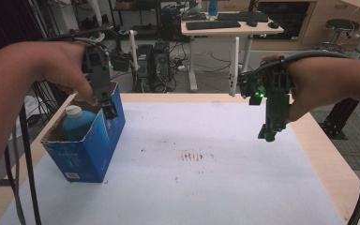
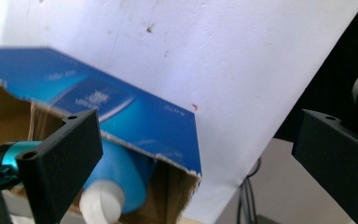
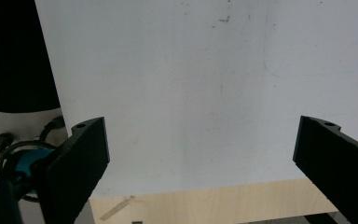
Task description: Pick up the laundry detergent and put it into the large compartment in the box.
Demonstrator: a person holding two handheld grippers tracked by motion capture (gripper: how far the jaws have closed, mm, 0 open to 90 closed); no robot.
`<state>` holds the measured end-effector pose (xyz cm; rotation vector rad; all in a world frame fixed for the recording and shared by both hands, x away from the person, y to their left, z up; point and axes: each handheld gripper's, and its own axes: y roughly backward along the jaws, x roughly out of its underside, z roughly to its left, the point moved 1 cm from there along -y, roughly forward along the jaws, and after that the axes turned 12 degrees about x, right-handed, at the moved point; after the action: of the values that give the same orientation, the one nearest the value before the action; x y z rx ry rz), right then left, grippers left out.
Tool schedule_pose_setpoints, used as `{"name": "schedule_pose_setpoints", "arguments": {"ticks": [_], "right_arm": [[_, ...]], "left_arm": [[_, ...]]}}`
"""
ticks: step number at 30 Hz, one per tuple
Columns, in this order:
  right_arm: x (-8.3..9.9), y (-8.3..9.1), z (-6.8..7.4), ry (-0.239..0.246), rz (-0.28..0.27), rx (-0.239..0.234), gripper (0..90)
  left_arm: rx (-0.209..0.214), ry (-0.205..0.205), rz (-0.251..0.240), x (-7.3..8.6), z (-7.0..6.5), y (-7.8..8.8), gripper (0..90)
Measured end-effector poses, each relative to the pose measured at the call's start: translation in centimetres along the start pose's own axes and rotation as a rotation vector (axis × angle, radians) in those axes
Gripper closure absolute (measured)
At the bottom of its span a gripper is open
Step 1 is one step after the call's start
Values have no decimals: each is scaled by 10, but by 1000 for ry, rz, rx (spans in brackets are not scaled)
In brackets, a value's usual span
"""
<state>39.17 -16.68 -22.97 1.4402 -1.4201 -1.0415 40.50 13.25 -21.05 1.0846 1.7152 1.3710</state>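
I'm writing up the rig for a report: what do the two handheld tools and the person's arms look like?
Both are dark grey-black handheld units with two flat, blocky black jaws, each with a small screw hole near the tip. The left tool trails black cables. The right tool shows a small green light and a thick black cable over the wrist. A teal part sits behind the jaws. The forearms are bare, no sleeves visible.

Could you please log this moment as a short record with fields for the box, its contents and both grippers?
box: blue carton, open at the top, upright on the white table cover, near its left edge
contents: blue bottle with a white cap, inside the carton
left gripper: open, nothing between its jaws, above the carton's far right corner
right gripper: open, empty, pointing down above the cover's right side
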Motion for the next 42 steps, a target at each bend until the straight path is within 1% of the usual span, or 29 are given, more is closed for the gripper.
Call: {"name": "schedule_pose_setpoints", "arguments": {"ticks": [1, 2, 3, 4, 5, 6, 7, 8, 9, 11, 12, 13, 14, 15, 17, 19, 23, 24, 25, 30, 31, 42], "right_arm": [[-1, 0, 0, 1, 1, 0, 25], [-2, 0, 1, 0, 3, 0, 25], [-2, 0, 1, 5, 1, 2, 25], [-2, 0, 1, 5, 1, 2, 25], [-4, 0, 2, 2, 6, 2, 25], [-4, 0, 3, -1, 8, 3, 25], [-4, -1, 3, -1, 6, 2, 25], [-5, -1, 4, 0, 8, -1, 25], [-5, -1, 4, 0, 8, -1, 25], [-5, -2, 4, 2, 14, -2, 25], [-5, -2, 4, 2, 14, -2, 25], [-4, 0, 3, -7, 13, 2, 25], [-4, 3, 3, -12, 8, 8, 25], [-4, 6, 2, -17, -5, 15, 25], [-3, 10, 0, -24, -23, 16, 25], [-2, 10, -1, -18, -17, 17, 25], [-1, 8, -4, -20, 0, 12, 25], [0, 7, -5, -17, -1, 11, 25], [0, 6, -5, -18, 1, 10, 25], [0, 5, -5, -15, -1, 11, 25], [0, 5, -5, -11, -1, 11, 25], [0, 7, -3, -3, -6, 12, 25]], "left_arm": [[6, -37, 11, -5, -3, -5, 17], [12, -56, 15, -7, -4, -7, 17], [12, -56, 15, -7, -4, -7, 17], [18, -68, 14, -9, -5, -10, 17], [22, -83, 19, -10, -7, -13, 17], [36, -109, 34, -13, -9, -18, 17], [36, -109, 34, -13, -9, -18, 17], [44, -119, 48, -16, -9, -25, 17], [44, -119, 48, -16, -9, -25, 17], [52, -133, 66, -19, -8, -32, 17], [52, -133, 66, -19, -8, -32, 17], [58, -142, 64, -21, -7, -36, 17], [58, -142, 64, -21, -7, -36, 17], [58, -150, 67, -23, -6, -40, 17], [63, -150, 67, -24, -5, -45, 17], [67, -149, 70, -26, -3, -47, 17], [69, -141, 71, -29, -1, -49, 17], [68, -148, 71, -30, -1, -50, 17], [69, -144, 72, -31, -2, -51, 17], [76, -157, 72, -36, -5, -53, 17], [74, -162, 74, -37, -5, -53, 17], [70, -163, 74, -40, -9, -51, 17]]}}
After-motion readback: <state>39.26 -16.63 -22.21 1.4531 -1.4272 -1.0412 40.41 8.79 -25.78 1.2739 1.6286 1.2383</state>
